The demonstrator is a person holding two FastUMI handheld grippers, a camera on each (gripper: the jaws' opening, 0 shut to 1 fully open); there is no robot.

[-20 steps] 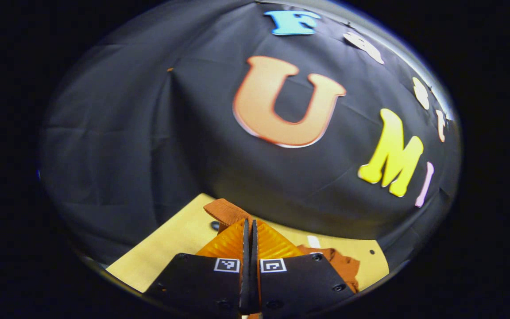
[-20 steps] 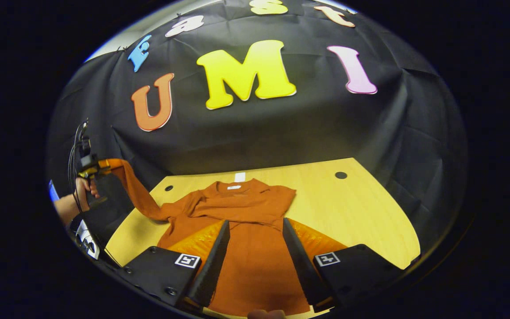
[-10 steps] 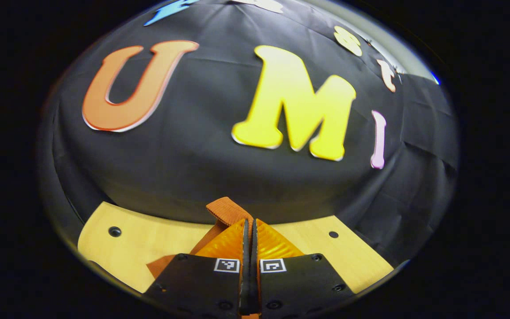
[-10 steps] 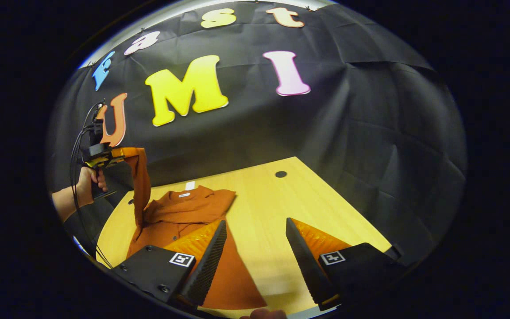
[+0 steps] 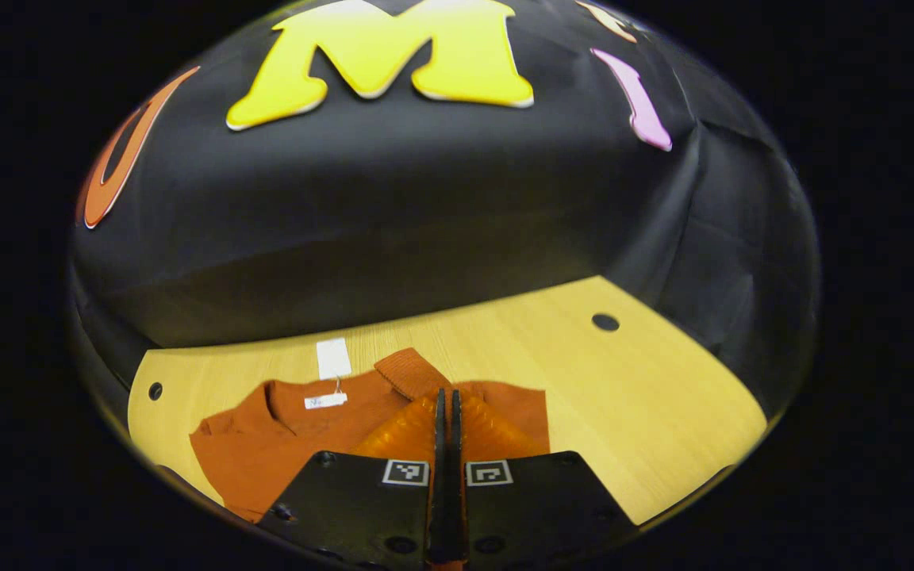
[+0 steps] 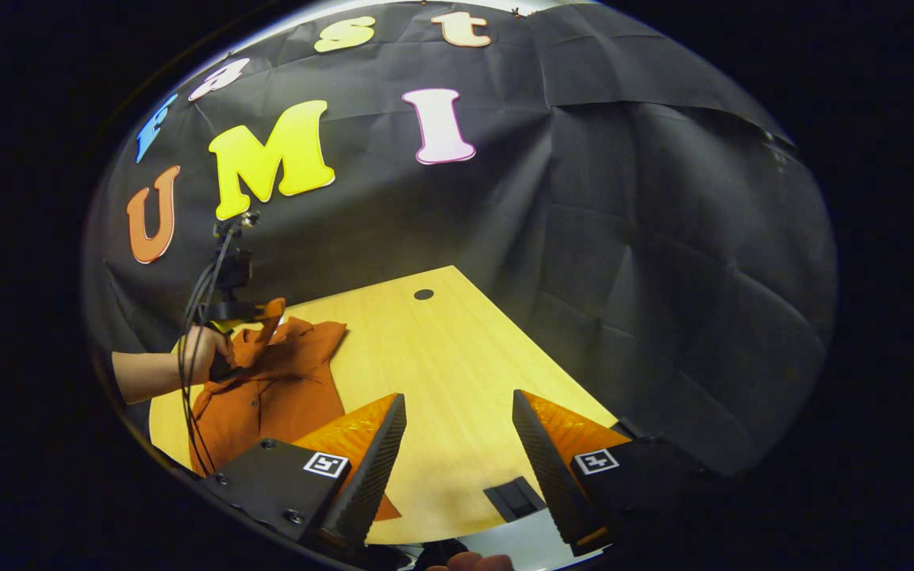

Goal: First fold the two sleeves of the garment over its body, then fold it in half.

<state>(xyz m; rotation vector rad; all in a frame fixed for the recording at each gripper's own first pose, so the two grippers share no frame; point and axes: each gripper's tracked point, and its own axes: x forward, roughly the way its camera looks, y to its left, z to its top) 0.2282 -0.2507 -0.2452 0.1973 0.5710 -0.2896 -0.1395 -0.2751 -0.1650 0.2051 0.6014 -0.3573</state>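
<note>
At the bottom of the left gripper view, the left gripper (image 5: 447, 408) has its two fingers pressed tight together on the ribbed cuff (image 5: 411, 371) of a sleeve. The cuff sticks up just past the fingertips. Right behind it lies the orange shirt (image 5: 266, 444), spread on the yellow wooden table (image 5: 647, 412). The shirt's neck points toward the far edge of the table. A small white tag (image 5: 325, 401) sits at the neck, and a white paper label (image 5: 333, 358) lies on the wood just beyond it. Farther off there is a round hole (image 5: 605, 322) in the table on the right side and a smaller hole (image 5: 155, 390) near the left edge. Behind the table hangs the black cloth wall (image 5: 393, 206).

At the bottom of the right gripper view, the right gripper (image 6: 457, 412) has its fingers spread wide, with nothing between them. It hangs above bare wood near the front edge of the table (image 6: 457, 365). A small dark slot (image 6: 515, 497) is set in the table edge between the fingers. To the left, the shirt (image 6: 274, 392) lies on the table, reaching behind the nearer finger. Farther left, a hand (image 6: 207, 357) holds the other gripper (image 6: 239, 309) over the shirt, with the sleeve (image 6: 266, 325) hanging from it. Black cables (image 6: 195, 373) run down from that gripper. Farther back is a round hole (image 6: 424, 294) in the table.
</note>
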